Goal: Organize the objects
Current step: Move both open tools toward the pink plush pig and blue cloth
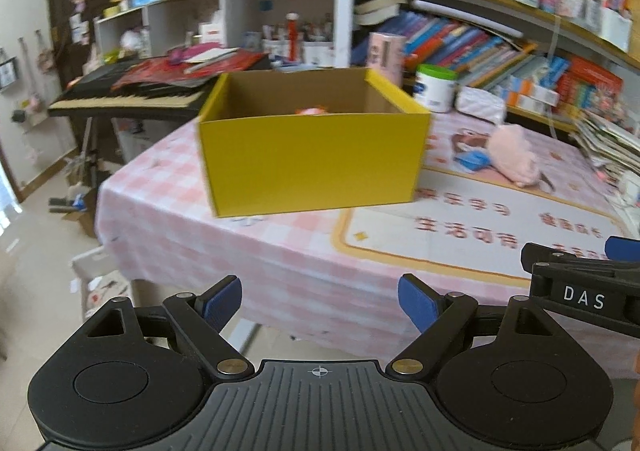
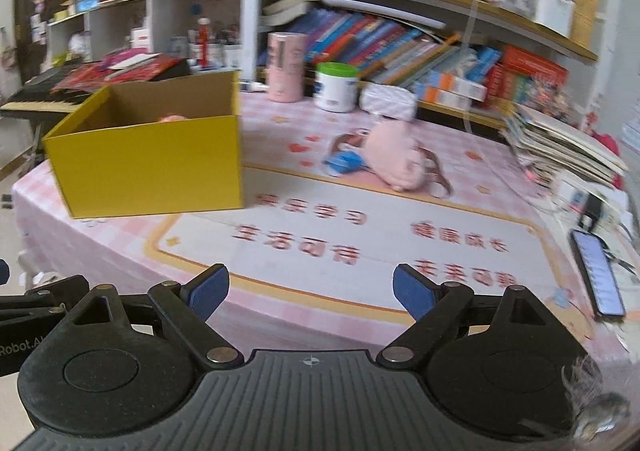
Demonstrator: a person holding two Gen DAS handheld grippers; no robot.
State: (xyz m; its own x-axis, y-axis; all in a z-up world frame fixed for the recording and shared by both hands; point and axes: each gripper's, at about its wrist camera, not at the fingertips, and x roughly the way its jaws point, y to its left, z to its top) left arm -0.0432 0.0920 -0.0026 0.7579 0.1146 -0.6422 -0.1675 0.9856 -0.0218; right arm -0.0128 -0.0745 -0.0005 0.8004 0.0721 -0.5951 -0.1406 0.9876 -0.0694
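A yellow cardboard box [image 1: 312,159] stands open on the pink checked table; it also shows in the right wrist view [image 2: 152,167]. Something pink [image 1: 314,111] lies inside it, mostly hidden. A pink plush toy [image 2: 394,159] lies on the table right of the box, with a small blue object [image 2: 344,163] beside it; the plush also shows in the left wrist view [image 1: 514,157]. My left gripper [image 1: 320,303] is open and empty, held off the table's near edge. My right gripper [image 2: 310,293] is open and empty above the table's near edge.
A pink canister [image 2: 285,67], a white tub with a green lid [image 2: 336,87] and a white pouch [image 2: 388,101] stand at the back. Bookshelves [image 2: 440,31] fill the wall. A phone [image 2: 598,277] and stacked papers [image 2: 560,147] lie right. A keyboard [image 1: 128,95] stands left.
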